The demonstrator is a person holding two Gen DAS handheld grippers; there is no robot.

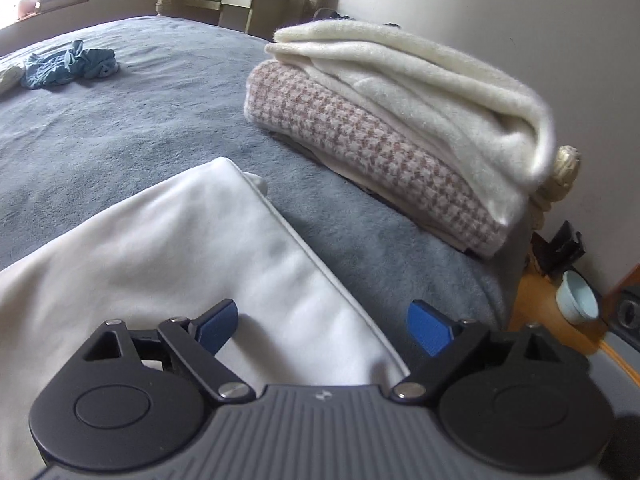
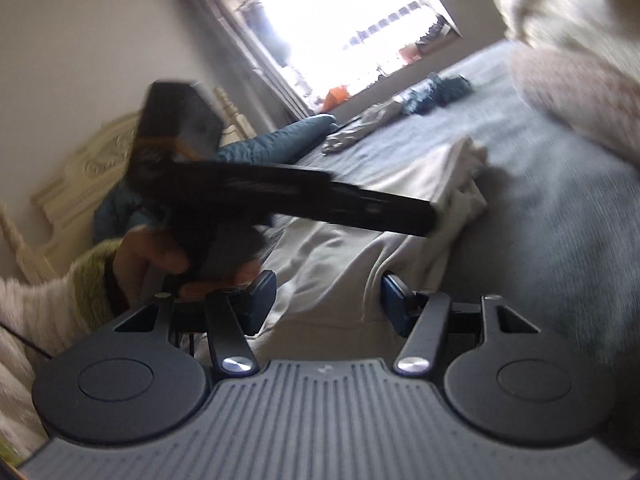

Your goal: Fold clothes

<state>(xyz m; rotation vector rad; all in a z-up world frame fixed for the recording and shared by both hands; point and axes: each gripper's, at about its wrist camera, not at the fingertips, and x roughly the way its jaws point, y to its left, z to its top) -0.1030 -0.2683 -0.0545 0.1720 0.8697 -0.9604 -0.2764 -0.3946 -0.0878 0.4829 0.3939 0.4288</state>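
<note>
Both grippers' fingers point(image 1: 218, 326) gape, gripping nothing, over the white garment point(image 1: 180, 248); right view blurred.

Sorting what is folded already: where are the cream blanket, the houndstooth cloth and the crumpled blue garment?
cream blanket point(image 1: 420, 92), left wrist view, top fold
houndstooth cloth point(image 1: 360, 144), left wrist view, upper face
crumpled blue garment point(image 1: 68, 65), left wrist view, middle

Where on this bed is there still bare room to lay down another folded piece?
The widest bare stretch of the grey bedspread lies between the white garment, the crumpled blue clothes and the folded stack. A narrower strip runs between the white garment and the stack. The stack's side, by the bed edge, is crowded.
</note>
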